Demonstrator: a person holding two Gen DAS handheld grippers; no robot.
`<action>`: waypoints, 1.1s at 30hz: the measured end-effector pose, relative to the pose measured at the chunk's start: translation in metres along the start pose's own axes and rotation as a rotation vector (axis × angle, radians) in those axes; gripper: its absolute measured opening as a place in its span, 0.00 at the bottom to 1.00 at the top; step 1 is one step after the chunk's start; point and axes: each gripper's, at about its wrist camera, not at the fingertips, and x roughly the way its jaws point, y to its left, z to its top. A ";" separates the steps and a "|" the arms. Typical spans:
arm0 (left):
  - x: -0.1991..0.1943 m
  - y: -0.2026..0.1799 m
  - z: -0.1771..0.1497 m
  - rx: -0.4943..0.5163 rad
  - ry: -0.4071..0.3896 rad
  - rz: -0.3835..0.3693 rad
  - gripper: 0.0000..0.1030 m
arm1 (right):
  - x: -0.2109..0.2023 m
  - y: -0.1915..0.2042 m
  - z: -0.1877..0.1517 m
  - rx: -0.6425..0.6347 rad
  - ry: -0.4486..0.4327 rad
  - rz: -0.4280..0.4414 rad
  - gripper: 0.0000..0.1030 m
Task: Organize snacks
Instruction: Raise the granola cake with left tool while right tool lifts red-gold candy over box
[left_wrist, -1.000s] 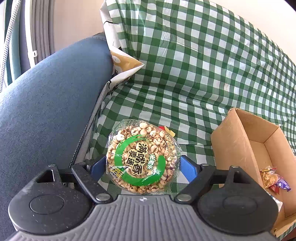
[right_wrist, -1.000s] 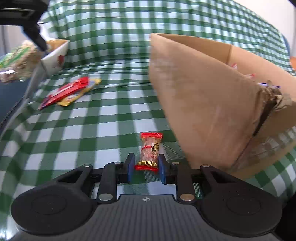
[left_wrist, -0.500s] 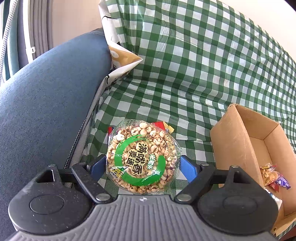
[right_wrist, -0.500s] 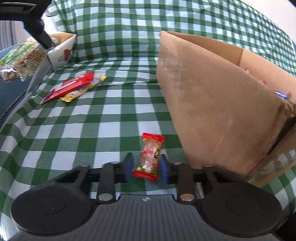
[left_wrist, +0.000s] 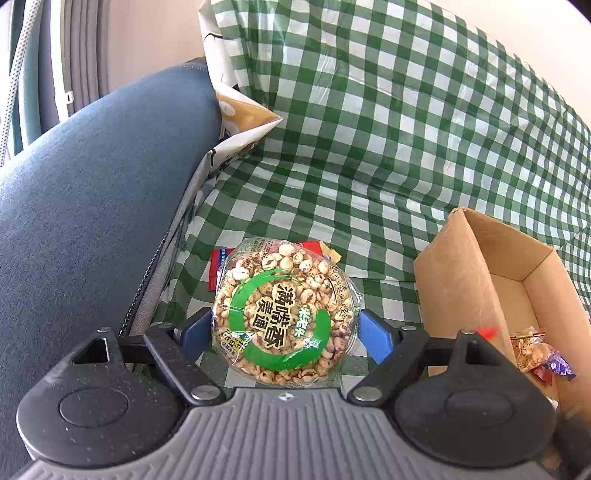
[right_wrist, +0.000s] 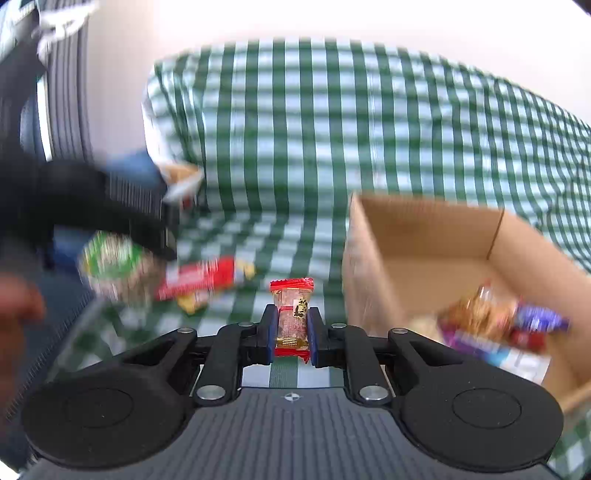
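Observation:
My left gripper (left_wrist: 286, 330) is shut on a round puffed-grain cake with a green ring label (left_wrist: 282, 314), held above the green checked cloth (left_wrist: 369, 129). The cake also shows blurred in the right wrist view (right_wrist: 110, 266). My right gripper (right_wrist: 291, 334) is shut on a small red-ended snack packet (right_wrist: 291, 314), lifted clear of the cloth. The open cardboard box (left_wrist: 495, 280) stands to the right with several wrapped snacks (left_wrist: 539, 354) inside; it also shows in the right wrist view (right_wrist: 443, 251).
A red and a yellow packet (right_wrist: 203, 280) lie on the cloth left of the box, partly hidden under the cake in the left wrist view (left_wrist: 221, 266). A blue sofa arm (left_wrist: 92, 203) is at the left. A white printed box (left_wrist: 236, 125) leans at the back.
My right gripper has lifted the small packet up off the cloth and now looks down into the box. My left gripper has drifted slightly with the cake.

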 end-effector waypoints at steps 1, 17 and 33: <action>-0.001 -0.001 -0.001 0.005 -0.003 0.000 0.84 | -0.005 -0.008 0.010 -0.007 -0.015 0.019 0.17; -0.003 -0.033 -0.004 0.094 -0.049 -0.019 0.84 | -0.014 -0.169 0.053 0.019 -0.081 0.016 0.17; -0.024 -0.119 -0.002 0.174 -0.230 -0.215 0.84 | -0.041 -0.227 0.043 0.098 -0.182 -0.113 0.17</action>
